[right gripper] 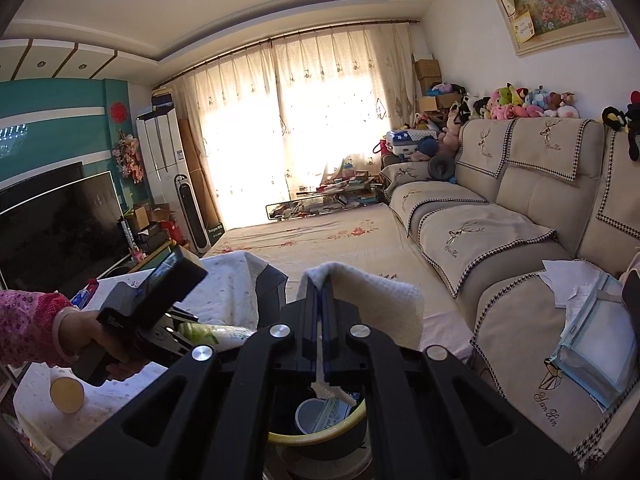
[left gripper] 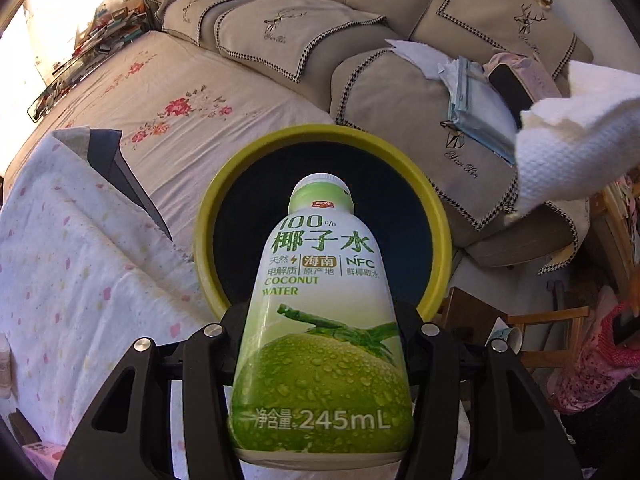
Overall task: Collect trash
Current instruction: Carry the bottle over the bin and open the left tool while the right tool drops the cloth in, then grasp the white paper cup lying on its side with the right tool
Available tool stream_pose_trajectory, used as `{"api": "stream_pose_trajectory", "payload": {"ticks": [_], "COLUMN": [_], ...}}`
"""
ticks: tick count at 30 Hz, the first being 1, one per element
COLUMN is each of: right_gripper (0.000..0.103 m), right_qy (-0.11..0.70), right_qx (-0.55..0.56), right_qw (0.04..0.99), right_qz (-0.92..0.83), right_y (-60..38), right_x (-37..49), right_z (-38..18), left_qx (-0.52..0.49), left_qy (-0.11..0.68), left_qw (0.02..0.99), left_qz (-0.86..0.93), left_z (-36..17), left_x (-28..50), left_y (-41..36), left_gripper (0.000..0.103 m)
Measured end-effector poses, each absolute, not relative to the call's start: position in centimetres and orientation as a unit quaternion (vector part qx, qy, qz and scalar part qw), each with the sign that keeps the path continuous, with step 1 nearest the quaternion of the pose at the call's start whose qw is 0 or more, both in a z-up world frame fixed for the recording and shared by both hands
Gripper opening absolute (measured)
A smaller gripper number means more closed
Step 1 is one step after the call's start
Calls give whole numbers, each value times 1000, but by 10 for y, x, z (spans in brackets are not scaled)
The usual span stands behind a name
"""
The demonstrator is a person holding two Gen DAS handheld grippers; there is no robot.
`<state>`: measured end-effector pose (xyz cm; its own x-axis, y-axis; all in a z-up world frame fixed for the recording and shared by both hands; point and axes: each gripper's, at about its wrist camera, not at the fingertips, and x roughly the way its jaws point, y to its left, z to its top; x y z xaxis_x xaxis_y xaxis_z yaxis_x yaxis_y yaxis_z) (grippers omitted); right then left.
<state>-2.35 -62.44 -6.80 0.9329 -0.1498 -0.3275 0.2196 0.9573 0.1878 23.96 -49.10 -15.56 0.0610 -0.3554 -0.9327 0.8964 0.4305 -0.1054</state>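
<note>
The left hand-held gripper (left gripper: 320, 364) is clamped on the lower body of a coconut water bottle (left gripper: 320, 300), its jaws pressed to either side of the label; the bottle points cap-first at the dark mouth of a yellow-rimmed bin (left gripper: 438, 216), which suggests it is being lined up to drop in rather than simply carried. The right hand-held gripper (right gripper: 322, 320) is closed nearly flat on a white paper towel (right gripper: 380, 300), a fold pinched between the jaws and the rest draped over to one side; it hangs above the same bin (right gripper: 316, 438), likely waiting its turn. In the right wrist view the bin already holds a plastic cup (right gripper: 310, 414) and some wrapping, so part of the collecting looks done. The bin stands below the edge of the cloth-covered surface (left gripper: 80, 280), beside the sofa (left gripper: 400, 120), where papers (left gripper: 472, 88) lie on a seat cushion; whether they count as trash I cannot tell.
</note>
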Motion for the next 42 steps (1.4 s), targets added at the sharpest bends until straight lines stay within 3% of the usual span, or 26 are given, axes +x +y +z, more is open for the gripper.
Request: {"api": "stream_pose_trajectory", "payload": {"ticks": [5,9,18,24,30,42], "right_gripper": [2,2,2,2,2,2], "right_qy": [157,155,162,183,225,304], "right_qx": [115,109,105,99,97,93], "right_qw": [977,978,979,977,968,946], "right_qz": [-91,-85,-69,-56,-50,-55], "right_y": [-622,-614,-597,-586,-580,-571], "right_x": [-21,-22,-16,3,38,105], "right_z": [-66,-61,-60,-63,-80,-128], "left_qx": [261,239,111,73,53,-40], "left_qy": [512,496,377,300,267,288], "left_qw": [687,698,796,868,917,948], "left_qz": [-445,-457,-461,-390,-291,-130], "left_z": [-164,-139,-26,0,-6,-54], "left_x": [248,248,218,177,144,122], "left_y": [-494,-473,-357,-263,-173,-23], "left_gripper": [66,68,86,91,93,93]}}
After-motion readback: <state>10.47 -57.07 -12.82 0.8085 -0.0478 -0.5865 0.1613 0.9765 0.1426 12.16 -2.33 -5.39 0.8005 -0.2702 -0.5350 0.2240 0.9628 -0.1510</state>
